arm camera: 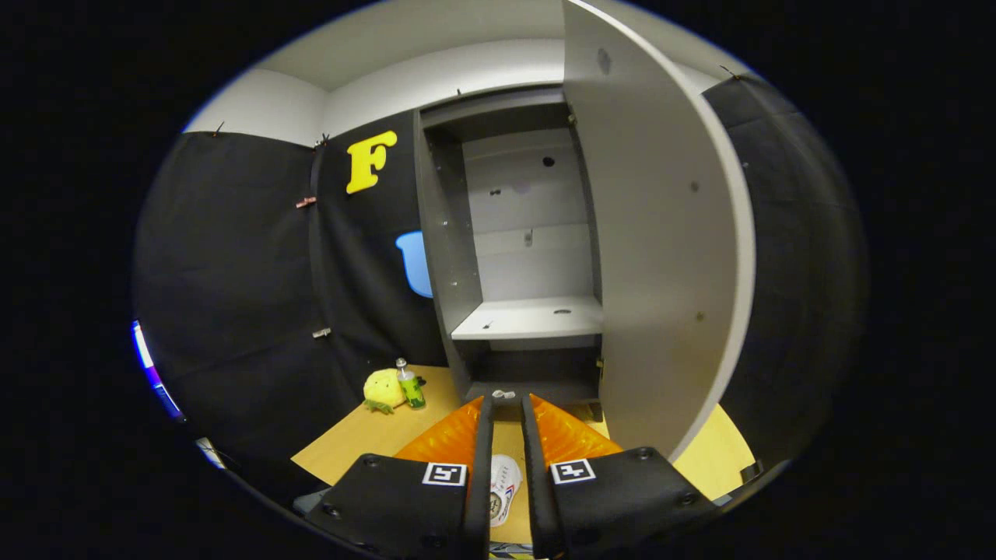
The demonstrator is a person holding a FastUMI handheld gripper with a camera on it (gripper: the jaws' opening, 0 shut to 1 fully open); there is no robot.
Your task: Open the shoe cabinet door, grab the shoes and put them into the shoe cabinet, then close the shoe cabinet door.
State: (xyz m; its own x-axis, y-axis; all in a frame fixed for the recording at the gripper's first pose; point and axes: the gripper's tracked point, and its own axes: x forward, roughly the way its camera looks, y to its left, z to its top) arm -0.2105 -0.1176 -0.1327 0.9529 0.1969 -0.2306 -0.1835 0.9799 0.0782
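Observation:
The grey shoe cabinet (443, 257) stands straight ahead on the wooden table. Its door (661, 233) is swung wide open to the right, close beside my right finger. Inside, a pale shelf (537, 317) sits bare at mid height, with a dark lower compartment (537, 369) beneath it. My gripper (506, 404) points at the cabinet's base, fingers close together. A white shoe (504, 484) with coloured markings is wedged in the narrow gap between the fingers, and both press on it. Most of the shoe is hidden under the gripper.
A yellow plush toy (383, 389) and a small green bottle (410, 386) stand on the wooden table (350, 447), left of the cabinet. Black cloth walls close in on the left and right. The open door's edge hangs over the table's right part.

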